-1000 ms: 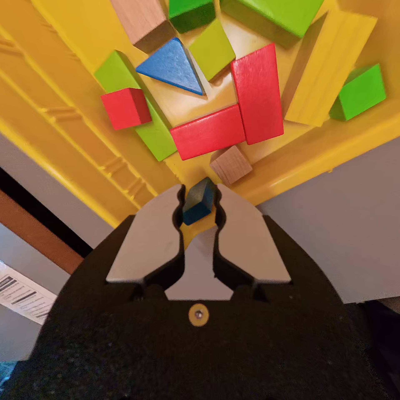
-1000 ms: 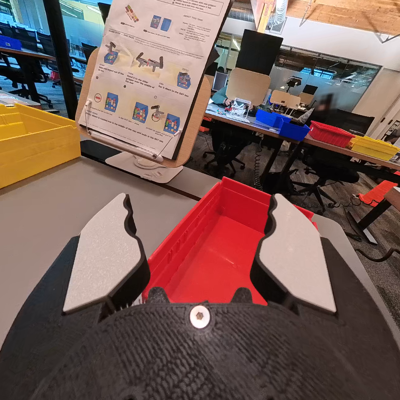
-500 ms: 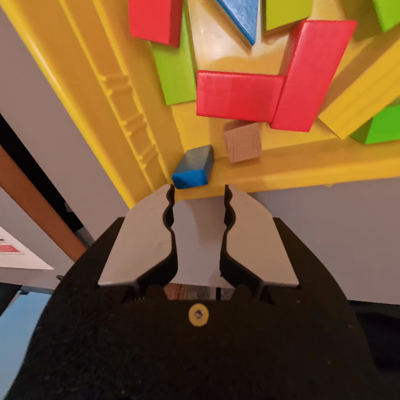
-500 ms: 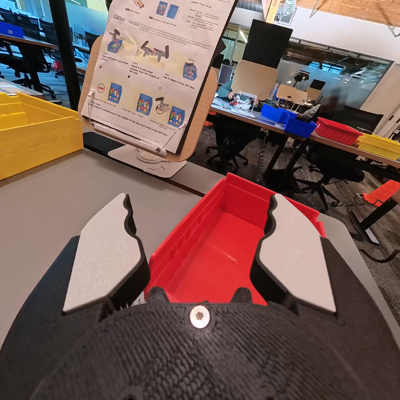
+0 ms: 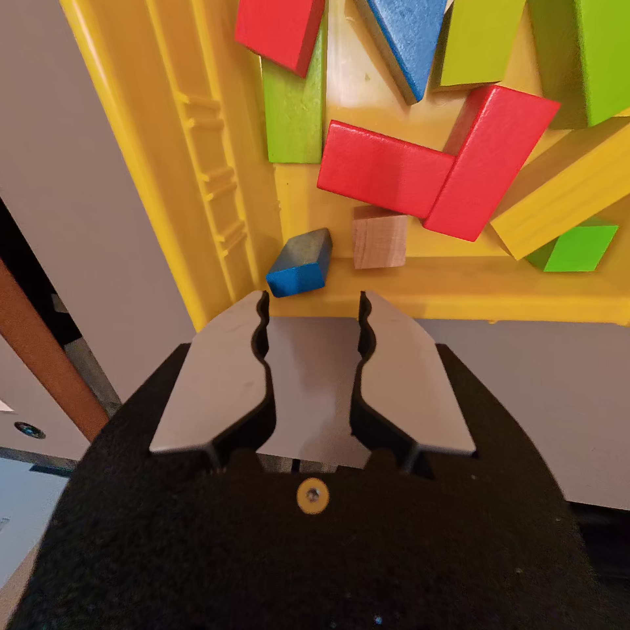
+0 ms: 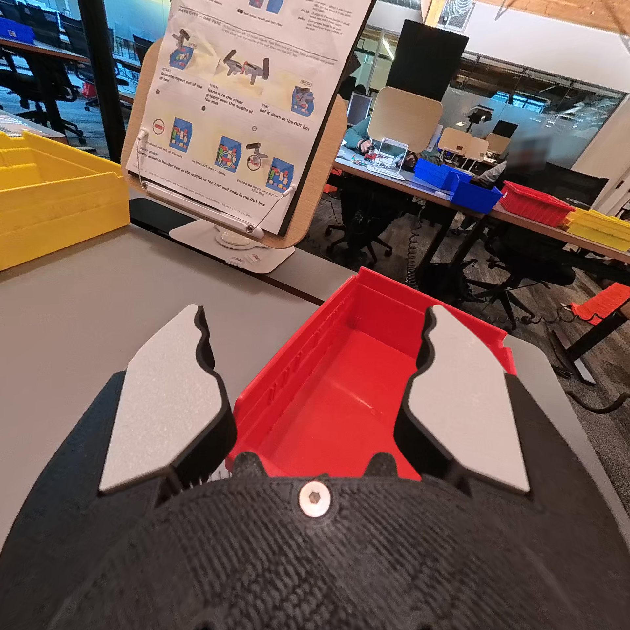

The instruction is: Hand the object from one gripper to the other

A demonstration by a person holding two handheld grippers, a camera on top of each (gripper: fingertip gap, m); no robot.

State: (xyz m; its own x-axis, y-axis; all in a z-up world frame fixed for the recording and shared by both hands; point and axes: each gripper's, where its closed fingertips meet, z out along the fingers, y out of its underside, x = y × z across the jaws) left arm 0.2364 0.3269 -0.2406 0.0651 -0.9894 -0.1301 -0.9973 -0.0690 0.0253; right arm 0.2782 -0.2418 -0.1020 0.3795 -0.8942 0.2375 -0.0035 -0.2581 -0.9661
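I see a yellow bin point(image 5: 443, 300) holding a dark blue block point(image 5: 300, 264), a plain wood cube point(image 5: 379, 238), two red bars point(image 5: 385, 168), lime green blocks point(image 5: 293, 112), a blue wedge point(image 5: 405, 37) and a yellow plank point(image 5: 562, 201). On my right view the red bin point(image 6: 341, 392) sits on a grey table point(image 6: 102, 306). Both grippers have black bodies with pale grey fingers point(image 6: 163, 392).

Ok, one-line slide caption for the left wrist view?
Open left gripper empty just short of small blue block in yellow bin of coloured blocks.
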